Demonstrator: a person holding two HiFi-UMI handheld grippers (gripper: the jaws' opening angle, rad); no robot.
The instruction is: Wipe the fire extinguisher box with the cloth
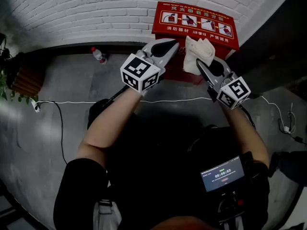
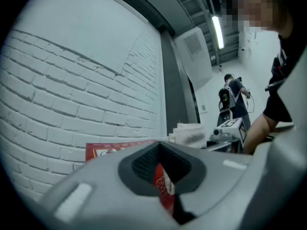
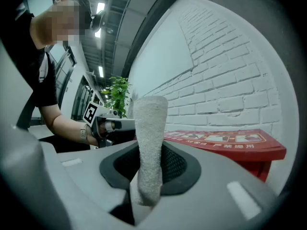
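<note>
1. The red fire extinguisher box stands on the floor, its back against the white brick wall. Its long side runs left to right along that wall, straight ahead of the person.
2. The right hand-held gripper is clamped on the white cloth. In the right gripper view the cloth stands up as a thick roll between the jaws.
3. From where I stand, the cloth is bunched against the box's front top edge, near the middle. The box top stretches off ahead and to the right of that gripper.
4. The left hand-held gripper has its jaws drawn nearly together, holding nothing that I can see. Only a sliver of red box shows through the slit. Its tip sits by the box's left front corner.
5. I'd reckon the wipe falls to the right hand, travelling sideways along the box's length, as the cloth is already at the edge.
</note>
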